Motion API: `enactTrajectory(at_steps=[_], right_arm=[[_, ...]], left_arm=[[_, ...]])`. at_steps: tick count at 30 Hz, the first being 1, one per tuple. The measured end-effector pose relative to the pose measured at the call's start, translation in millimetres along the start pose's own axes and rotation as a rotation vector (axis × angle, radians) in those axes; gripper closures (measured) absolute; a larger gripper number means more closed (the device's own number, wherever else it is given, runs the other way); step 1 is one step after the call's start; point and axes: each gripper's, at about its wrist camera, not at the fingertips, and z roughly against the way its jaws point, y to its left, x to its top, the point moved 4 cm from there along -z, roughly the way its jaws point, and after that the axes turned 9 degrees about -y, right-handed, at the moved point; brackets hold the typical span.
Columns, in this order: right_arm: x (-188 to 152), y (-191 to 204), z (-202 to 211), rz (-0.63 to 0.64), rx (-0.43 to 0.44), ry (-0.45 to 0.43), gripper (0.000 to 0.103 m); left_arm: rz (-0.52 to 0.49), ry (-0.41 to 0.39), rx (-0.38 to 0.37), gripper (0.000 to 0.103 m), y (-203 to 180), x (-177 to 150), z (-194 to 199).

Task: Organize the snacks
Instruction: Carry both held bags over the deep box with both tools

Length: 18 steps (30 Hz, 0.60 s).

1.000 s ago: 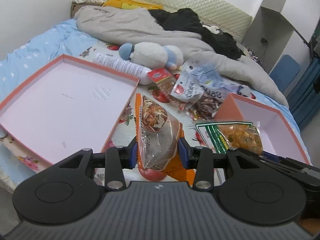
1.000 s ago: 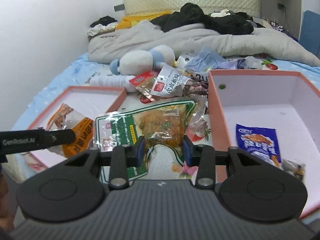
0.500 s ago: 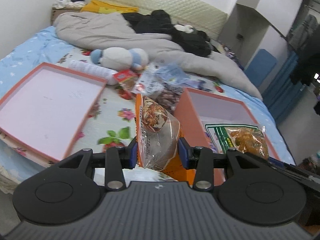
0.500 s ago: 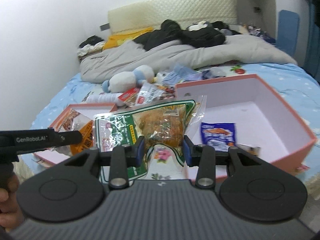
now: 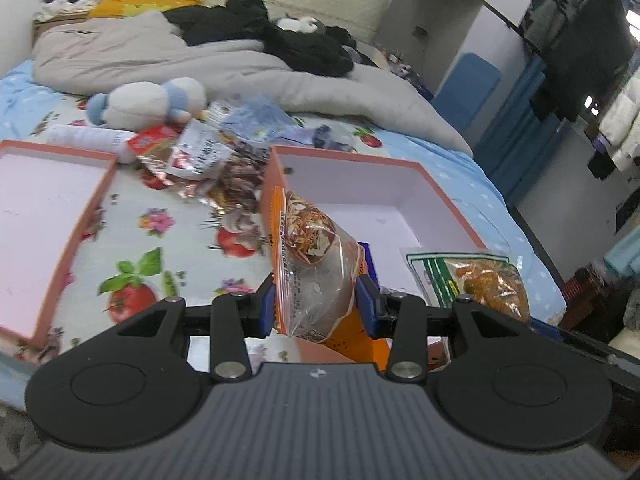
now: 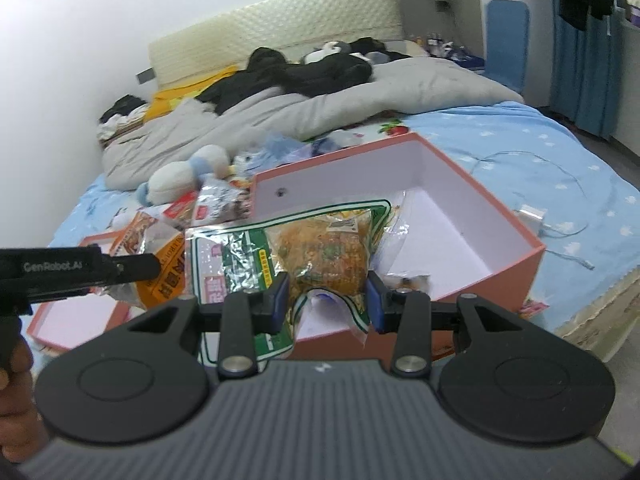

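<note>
Left wrist: crinkly orange packet point(image 5: 316, 268) over rectangular box point(image 5: 444, 200).

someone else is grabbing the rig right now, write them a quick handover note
Left gripper: shut on the orange snack bag, held above the near corner of the deep pink box.
Right gripper: shut on the green-edged snack bag, also over that box's near edge.
In the box: a couple of small packets against the near wall, mostly hidden behind the held bags.
Shallow pink lid lies at the left, nothing visible in it.
Left to do: release both bags into the box, then collect the snack pile on the bed beside the plush toy.
</note>
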Motion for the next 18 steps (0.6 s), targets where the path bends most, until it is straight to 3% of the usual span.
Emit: enactTrajectory(at_steps=[10, 18], right_arm=[[22, -33, -55, 0.029, -0.039, -0.012, 0.059], [27, -52, -102, 0.019, -0.054, 0.062, 0.058]], left_arm=[[-0.057, 0.06, -0.055, 0.057, -25, 17, -80], [-0.109, 0.129, -0.077, 0.057, -41, 38, -139]])
